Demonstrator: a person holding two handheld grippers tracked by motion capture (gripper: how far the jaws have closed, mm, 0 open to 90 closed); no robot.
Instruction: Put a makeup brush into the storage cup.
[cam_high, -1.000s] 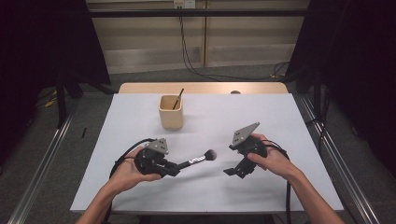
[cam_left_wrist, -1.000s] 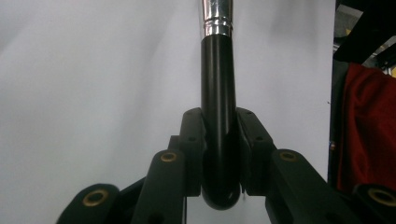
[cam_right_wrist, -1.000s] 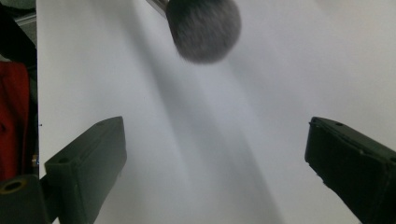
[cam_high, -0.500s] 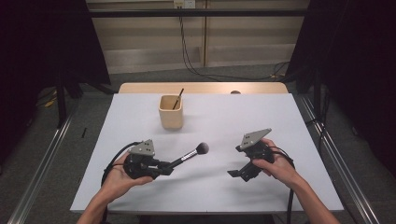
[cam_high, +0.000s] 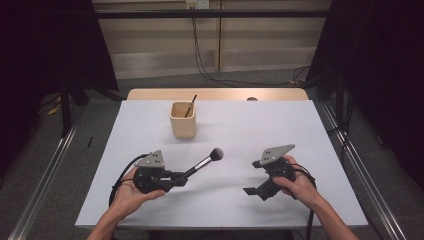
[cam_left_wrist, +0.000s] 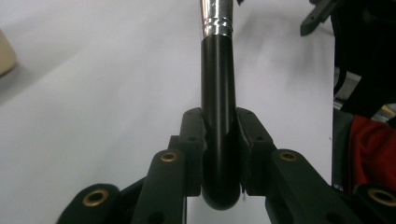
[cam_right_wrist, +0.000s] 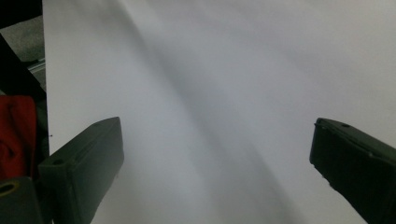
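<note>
Left gripper (cam_high: 176, 178) at lower left of the high view is clamped on the black handle of a makeup brush (cam_high: 202, 163) pointing up-right toward frame centre, right gripper (cam_high: 255, 190) at lower right has jaws wide apart, empty, over the white table (cam_high: 280, 125).

- I'm working in what looks like a lab or recording bay: my white table (cam_high: 280, 130) stands alone on grey carpet.
- Black curtains (cam_high: 45, 60) hang on both sides of me.
- Metal rails (cam_high: 45, 185) run along the floor, and cables (cam_high: 200, 55) drop down the pale back wall.
</note>
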